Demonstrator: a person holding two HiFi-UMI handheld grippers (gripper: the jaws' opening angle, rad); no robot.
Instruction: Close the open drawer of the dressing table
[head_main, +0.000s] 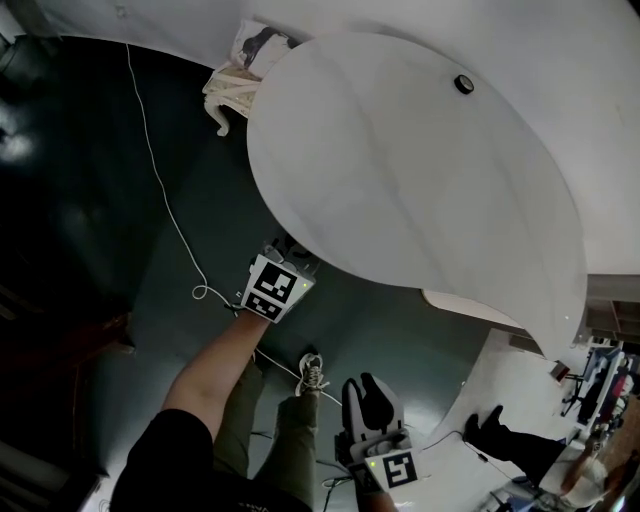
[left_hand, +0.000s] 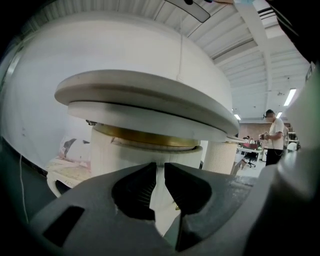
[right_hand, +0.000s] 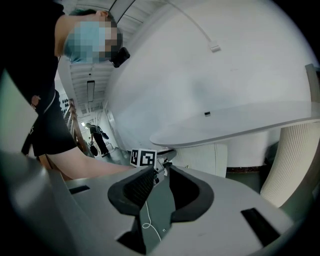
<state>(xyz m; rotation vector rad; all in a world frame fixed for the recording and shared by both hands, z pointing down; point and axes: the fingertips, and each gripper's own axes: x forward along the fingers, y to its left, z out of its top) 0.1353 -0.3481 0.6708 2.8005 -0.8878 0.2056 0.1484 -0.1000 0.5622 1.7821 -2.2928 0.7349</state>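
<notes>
A: Now, the left gripper (left_hand: 160, 172) is noted at the white ribbed, gold-rimmed drawer (left_hand: 120, 159) under the round white tabletop (left_hand: 150, 92); jaws nearly together, nothing clamped.
B: Held well back, the right gripper (right_hand: 160, 176) — jaws spread, empty.

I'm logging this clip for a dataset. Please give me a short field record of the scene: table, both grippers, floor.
table: white oval tabletop on a ribbed white base
on top: one small black object
left gripper: at the table's edge, under the top; jaws narrowly apart, nothing pressed between them
right gripper: clear of the table, jaws open, empty
floor: dark, with a thin white cable
drawer: cannot tell whether it is open or shut
</notes>
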